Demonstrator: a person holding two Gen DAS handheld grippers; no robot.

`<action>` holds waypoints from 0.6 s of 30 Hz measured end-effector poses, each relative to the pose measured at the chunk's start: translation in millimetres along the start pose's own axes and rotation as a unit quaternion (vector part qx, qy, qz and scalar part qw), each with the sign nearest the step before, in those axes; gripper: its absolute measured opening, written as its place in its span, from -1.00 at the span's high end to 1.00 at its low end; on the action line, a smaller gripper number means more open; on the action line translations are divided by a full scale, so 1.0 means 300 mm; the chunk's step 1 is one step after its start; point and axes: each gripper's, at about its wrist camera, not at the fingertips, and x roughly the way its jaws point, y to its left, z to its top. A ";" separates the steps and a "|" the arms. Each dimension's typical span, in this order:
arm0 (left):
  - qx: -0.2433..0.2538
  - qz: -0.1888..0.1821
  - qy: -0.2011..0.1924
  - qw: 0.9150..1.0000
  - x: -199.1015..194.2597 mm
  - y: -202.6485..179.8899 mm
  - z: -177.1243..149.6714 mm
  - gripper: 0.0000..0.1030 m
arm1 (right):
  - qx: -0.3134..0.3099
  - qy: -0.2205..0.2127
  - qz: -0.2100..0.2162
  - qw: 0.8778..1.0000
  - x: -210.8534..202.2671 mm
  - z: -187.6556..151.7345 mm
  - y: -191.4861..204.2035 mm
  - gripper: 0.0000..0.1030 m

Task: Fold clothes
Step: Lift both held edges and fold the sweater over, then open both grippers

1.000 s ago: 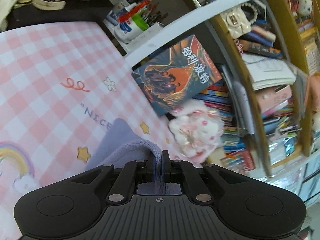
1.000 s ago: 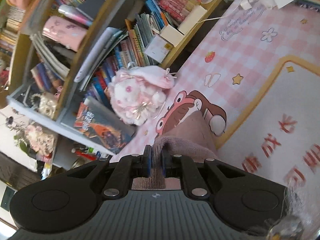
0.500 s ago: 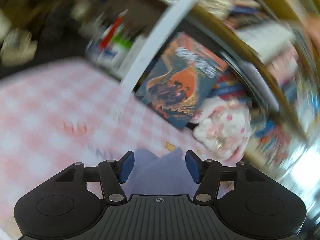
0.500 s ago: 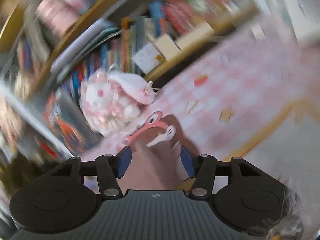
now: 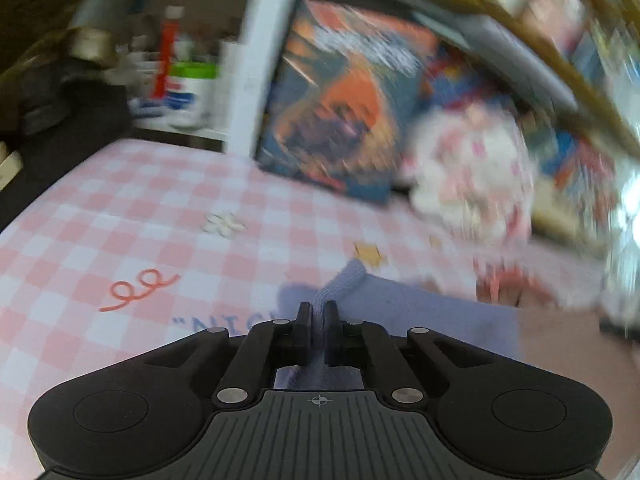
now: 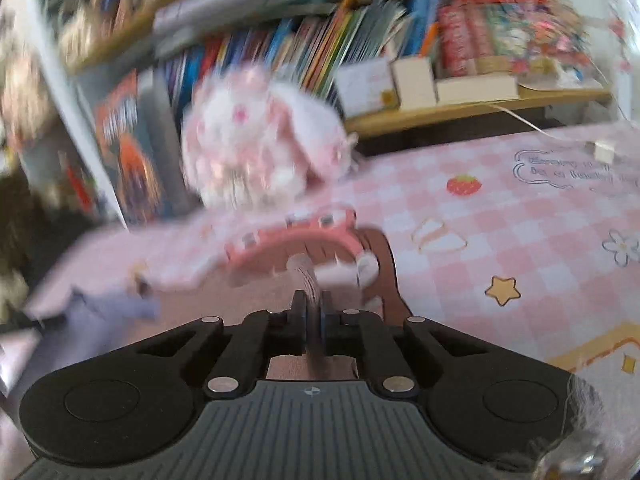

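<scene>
A knitted garment lies on the pink checked table cover (image 5: 120, 216). Its lavender part (image 5: 420, 312) shows in the left wrist view, and its mauve-pink part (image 6: 192, 304) in the right wrist view, where a lavender bit (image 6: 104, 304) lies at the left. My left gripper (image 5: 318, 316) is shut on a pinched ridge of the lavender knit. My right gripper (image 6: 313, 304) is shut on a fold of the pink knit. Both views are blurred by motion.
A fluffy pink-and-white plush (image 6: 260, 140) sits at the table's back edge, also in the left wrist view (image 5: 468, 168). Behind it stand a bookshelf with books (image 6: 320, 56) and an orange-blue book (image 5: 340, 96). A pen holder (image 5: 184, 80) stands at the back left.
Both grippers were shut on the knit a second ago, opened half a second ago, and are now shut on it again. Both cameras have swung and sit lower to the table.
</scene>
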 end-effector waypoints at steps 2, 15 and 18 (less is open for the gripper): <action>-0.009 0.010 0.018 1.000 0.045 0.007 -0.007 0.92 | 0.026 -0.011 0.005 1.000 -0.015 0.015 -0.017 0.90; 0.034 0.020 -0.027 0.999 -0.210 -0.119 0.030 0.07 | 0.029 -0.005 -0.030 0.999 -0.137 0.047 -0.010 -0.11; 0.032 0.017 -0.023 0.999 -0.313 -0.161 -0.003 -0.07 | 0.009 -0.007 -0.047 0.999 -0.259 0.033 0.029 -0.25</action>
